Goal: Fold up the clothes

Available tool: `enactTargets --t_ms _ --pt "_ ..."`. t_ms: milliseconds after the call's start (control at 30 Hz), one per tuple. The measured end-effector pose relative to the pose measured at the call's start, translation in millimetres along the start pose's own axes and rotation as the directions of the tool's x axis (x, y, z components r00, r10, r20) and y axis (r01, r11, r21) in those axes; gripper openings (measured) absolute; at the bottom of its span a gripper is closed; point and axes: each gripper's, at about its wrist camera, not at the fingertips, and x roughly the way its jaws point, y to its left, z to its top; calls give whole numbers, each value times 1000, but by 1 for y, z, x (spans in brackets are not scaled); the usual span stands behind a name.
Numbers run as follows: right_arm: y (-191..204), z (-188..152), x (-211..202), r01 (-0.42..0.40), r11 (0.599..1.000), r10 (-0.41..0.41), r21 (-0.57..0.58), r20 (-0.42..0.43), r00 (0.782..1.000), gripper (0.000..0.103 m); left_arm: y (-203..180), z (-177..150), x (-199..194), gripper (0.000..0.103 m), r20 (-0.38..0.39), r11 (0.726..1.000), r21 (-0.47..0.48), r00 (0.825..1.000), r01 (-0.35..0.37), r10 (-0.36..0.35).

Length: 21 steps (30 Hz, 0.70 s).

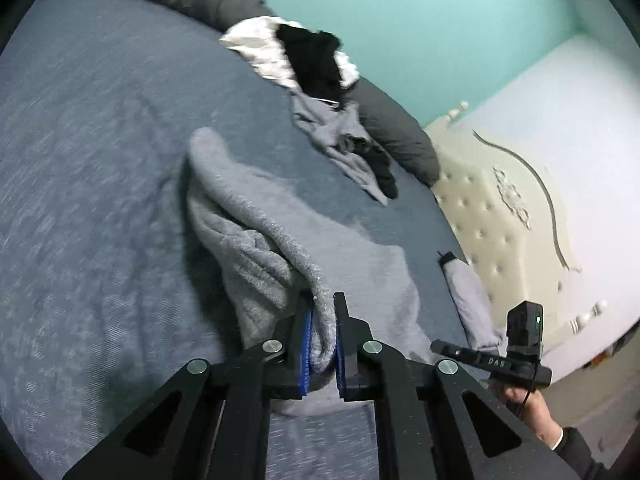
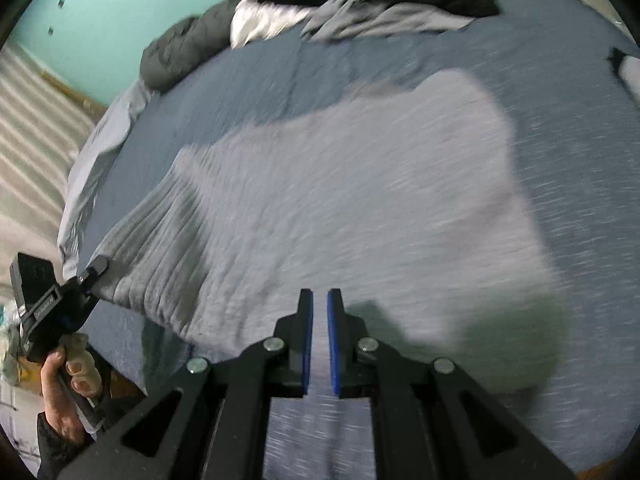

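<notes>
A light grey knit sweater lies spread on the blue-grey bed. My left gripper is shut on a bunched edge of the sweater and lifts it off the bed; it also shows at the left of the right wrist view, pinching the ribbed hem. My right gripper hovers just above the sweater's near part with its blue pads a narrow gap apart and nothing between them. The right gripper's body shows at the lower right of the left wrist view.
A pile of clothes, white, black and grey, lies at the far side of the bed beside a dark grey duvet. A cream tufted headboard stands at the right. A teal wall is behind.
</notes>
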Motion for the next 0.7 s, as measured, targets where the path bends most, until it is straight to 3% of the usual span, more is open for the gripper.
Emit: enactTargets --t_ms 267,467,600,700 --pt "-70 -2 -56 25 996 -31 89 72 997 7 -102 5 70 8 -85 986 144 994 79 -67" --pt "-117 -13 -83 33 987 -48 158 96 994 7 -181 -25 152 8 -218 962 213 968 174 -127" --pt "-137 -17 -88 40 982 -58 186 90 994 7 -199 -59 206 9 -330 960 219 939 176 -97" --pt "-141 -16 -86 34 982 -49 184 77 996 7 -196 -74 221 10 -367 961 230 929 151 -58"
